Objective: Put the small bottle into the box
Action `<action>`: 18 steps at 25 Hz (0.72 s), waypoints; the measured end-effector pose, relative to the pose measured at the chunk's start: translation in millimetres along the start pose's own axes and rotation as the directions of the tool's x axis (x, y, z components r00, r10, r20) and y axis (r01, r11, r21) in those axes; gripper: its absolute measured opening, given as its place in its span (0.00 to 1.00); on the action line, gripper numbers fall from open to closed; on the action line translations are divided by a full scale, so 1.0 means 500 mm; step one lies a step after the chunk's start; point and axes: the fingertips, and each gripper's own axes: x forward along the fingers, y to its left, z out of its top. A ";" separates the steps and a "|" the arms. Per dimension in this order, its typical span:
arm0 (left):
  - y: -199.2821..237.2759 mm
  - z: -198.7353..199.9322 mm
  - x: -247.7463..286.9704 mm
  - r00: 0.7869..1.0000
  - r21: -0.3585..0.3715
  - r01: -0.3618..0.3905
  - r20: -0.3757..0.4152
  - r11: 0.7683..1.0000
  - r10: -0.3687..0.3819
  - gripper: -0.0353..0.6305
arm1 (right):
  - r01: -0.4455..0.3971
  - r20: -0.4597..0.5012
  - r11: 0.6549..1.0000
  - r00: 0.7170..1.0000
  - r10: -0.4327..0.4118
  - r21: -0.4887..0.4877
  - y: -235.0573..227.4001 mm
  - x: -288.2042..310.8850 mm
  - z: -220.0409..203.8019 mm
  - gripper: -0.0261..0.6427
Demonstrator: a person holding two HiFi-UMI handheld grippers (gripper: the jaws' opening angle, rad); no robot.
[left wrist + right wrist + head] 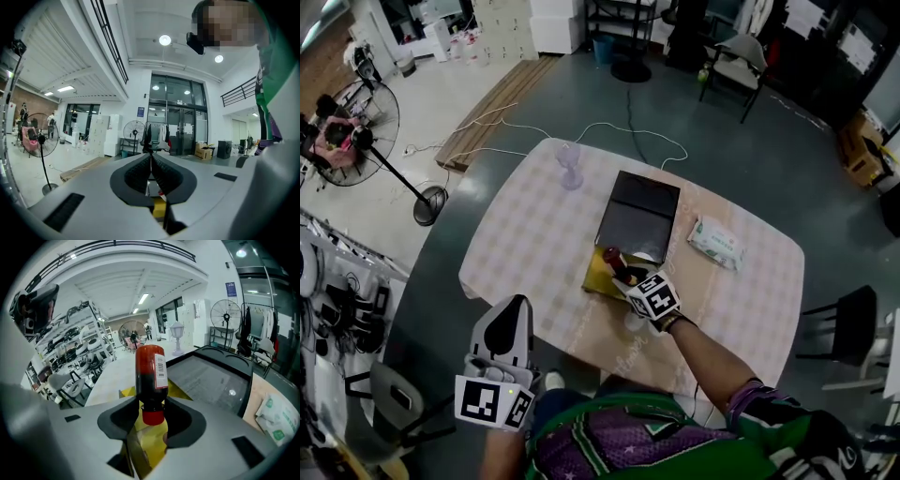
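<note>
The small bottle holds dark red liquid and has a red cap and a barcode label. My right gripper is shut on its neck, cap end towards the camera. In the head view the bottle hangs over the yellow inside of the box, whose black lid lies open on the far side. The right gripper view shows the yellow box right under the bottle. My left gripper is off the table's near edge, close to my body. Its jaws are together with nothing in them.
A clear goblet stands at the table's far left. A packet of wipes lies right of the box. A black chair stands off the right edge, a grey chair at lower left, and a floor fan to the left.
</note>
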 end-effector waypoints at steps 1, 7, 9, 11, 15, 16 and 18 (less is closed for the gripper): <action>0.002 -0.001 0.000 1.000 -0.002 -0.002 -0.001 1.000 0.002 0.09 | -0.005 -0.015 1.000 1.000 0.005 0.003 0.000 0.007 -0.007 0.31; 0.018 -0.002 0.000 1.000 -0.010 -0.007 -0.003 1.000 0.007 0.09 | -0.014 -0.117 1.000 0.993 0.014 0.008 0.005 0.047 -0.036 0.31; 0.025 -0.004 0.001 1.000 -0.011 -0.007 -0.003 1.000 0.007 0.09 | -0.015 -0.144 1.000 0.989 0.015 0.000 0.007 0.058 -0.041 0.31; 0.030 -0.005 0.003 1.000 -0.014 -0.009 -0.005 1.000 0.009 0.09 | -0.016 -0.164 1.000 0.986 0.015 -0.008 0.006 0.066 -0.044 0.31; 0.037 -0.003 0.008 1.000 -0.017 -0.014 -0.006 1.000 0.014 0.09 | -0.019 -0.208 1.000 0.978 0.014 -0.022 0.005 0.076 -0.049 0.31; 0.039 -0.002 0.010 1.000 -0.018 -0.015 -0.006 1.000 0.015 0.09 | -0.018 -0.221 1.000 0.975 0.012 -0.026 0.005 0.078 -0.051 0.31; 0.043 0.000 0.012 1.000 -0.020 -0.016 -0.005 1.000 0.015 0.09 | -0.017 -0.248 0.999 0.969 0.007 -0.038 0.006 0.081 -0.055 0.31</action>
